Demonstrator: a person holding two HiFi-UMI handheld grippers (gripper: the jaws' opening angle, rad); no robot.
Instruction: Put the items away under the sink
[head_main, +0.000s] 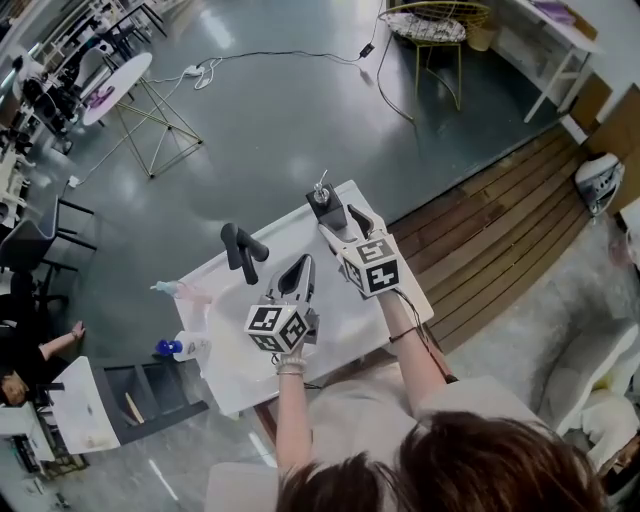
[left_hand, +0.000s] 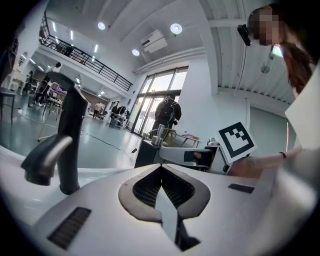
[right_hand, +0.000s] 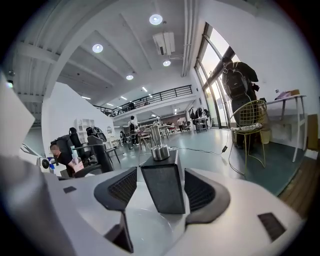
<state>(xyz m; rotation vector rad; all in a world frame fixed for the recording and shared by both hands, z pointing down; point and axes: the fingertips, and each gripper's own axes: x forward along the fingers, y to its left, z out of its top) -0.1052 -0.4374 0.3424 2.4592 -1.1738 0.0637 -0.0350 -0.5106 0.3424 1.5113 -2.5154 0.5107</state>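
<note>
Dispenser (right_hand: 161, 187), apparently loose, between right claw (right_hand: 161, 190)

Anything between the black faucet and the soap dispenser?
Nothing. The head view shows only bare white countertop between the faucet and the soap dispenser.

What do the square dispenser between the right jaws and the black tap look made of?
Dispenser: dark grey, matte, finely speckled body, perhaps stone-look resin or ceramic. Its pump: bright reflective silver, likely metal. Tap: matte black with a soft sheen, probably coated metal.
</note>
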